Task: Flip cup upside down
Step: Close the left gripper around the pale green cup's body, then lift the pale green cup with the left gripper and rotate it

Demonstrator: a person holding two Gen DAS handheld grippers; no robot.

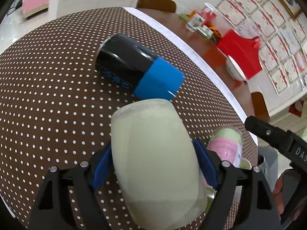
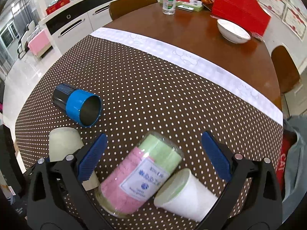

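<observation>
Two grippers: our left gripper (image 1: 155,164) clamps the pale cup (image 1: 153,157), base up; our right gripper (image 2: 153,153) stands wide, holding nothing.

Our left gripper (image 1: 153,164) has its blue fingers (image 1: 100,169) pressed against both sides of the pale cup (image 1: 155,164), clamping it, tilted, above the dotted cloth. Our right gripper (image 2: 154,157) hangs low with its blue fingers (image 2: 215,156) spread wide, touching nothing. In the left wrist view, part of our right hand (image 1: 279,189) shows behind that gripper's black body.
</observation>
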